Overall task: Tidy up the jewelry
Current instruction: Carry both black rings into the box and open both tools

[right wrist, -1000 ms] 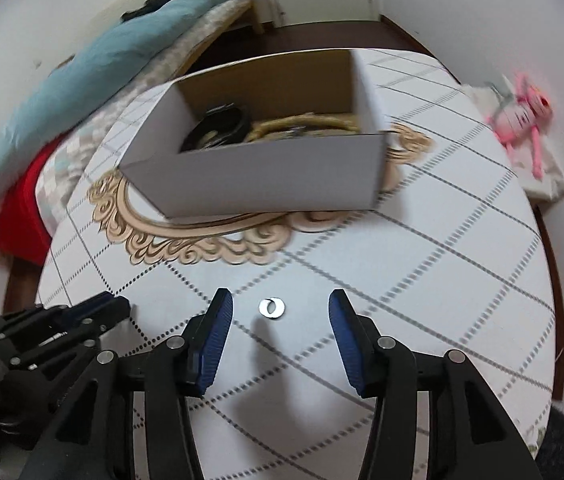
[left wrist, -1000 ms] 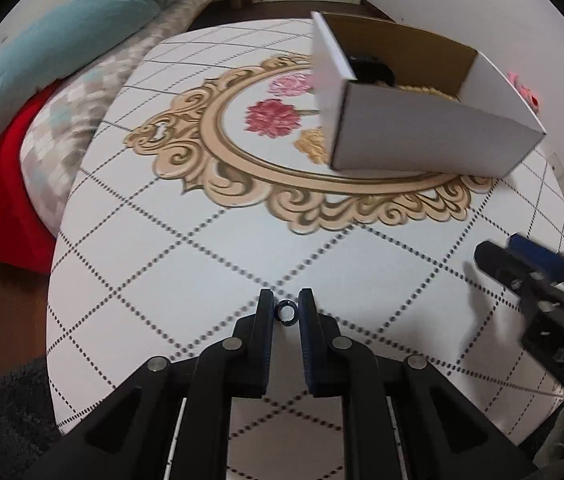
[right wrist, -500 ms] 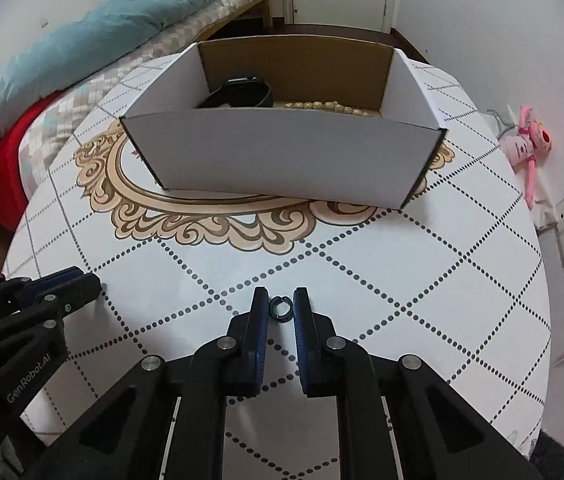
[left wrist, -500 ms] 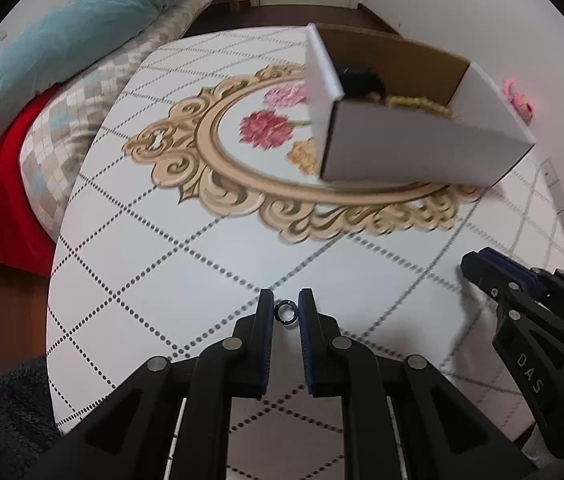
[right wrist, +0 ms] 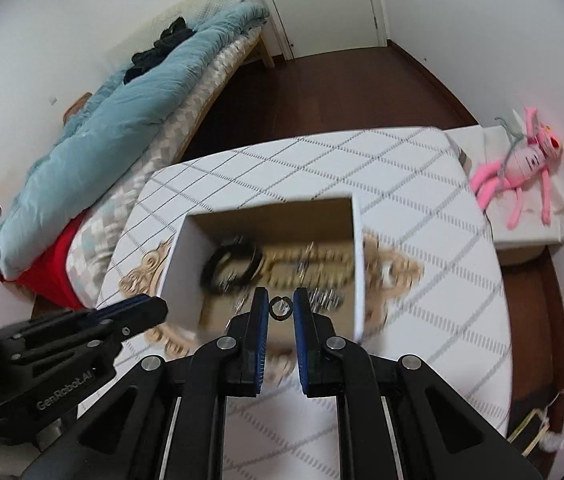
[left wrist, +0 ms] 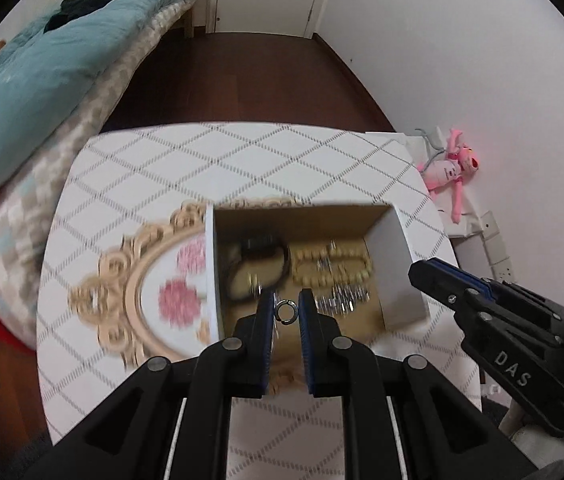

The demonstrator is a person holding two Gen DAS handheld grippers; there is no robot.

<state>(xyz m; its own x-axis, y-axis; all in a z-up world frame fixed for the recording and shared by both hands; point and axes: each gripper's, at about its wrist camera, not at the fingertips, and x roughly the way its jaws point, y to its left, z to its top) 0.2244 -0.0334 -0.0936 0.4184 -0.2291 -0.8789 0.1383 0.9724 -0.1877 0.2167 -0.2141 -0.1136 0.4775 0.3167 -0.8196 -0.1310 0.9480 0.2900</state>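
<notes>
Over the open white cardboard box (left wrist: 212, 280), my left gripper (left wrist: 285, 304) is shut on a small silver ring (left wrist: 286, 313), clear of the table. My right gripper (right wrist: 280, 300) is shut on a second small dark ring (right wrist: 281, 308) above the same box (right wrist: 180, 272). Each gripper shows in the other's view: the right gripper (left wrist: 422, 276) beside the box's right wall, the left gripper (right wrist: 154, 308) at its left corner. Inside lie a black band (left wrist: 260, 268), a beige bead bracelet (left wrist: 330, 268) and a blurred silver piece (left wrist: 342, 300).
The box stands on a white table (left wrist: 242, 160) with a dotted diamond pattern and a gold floral ornament (left wrist: 122, 292). A bed with a teal duvet (left wrist: 42, 68) runs along the left. A pink plush toy (right wrist: 522, 168) lies on a low white stand at the right.
My right gripper closed on the ring that lay on the table. Both grippers then rose with their rings and moved forward, from in front of the box to above it.
</notes>
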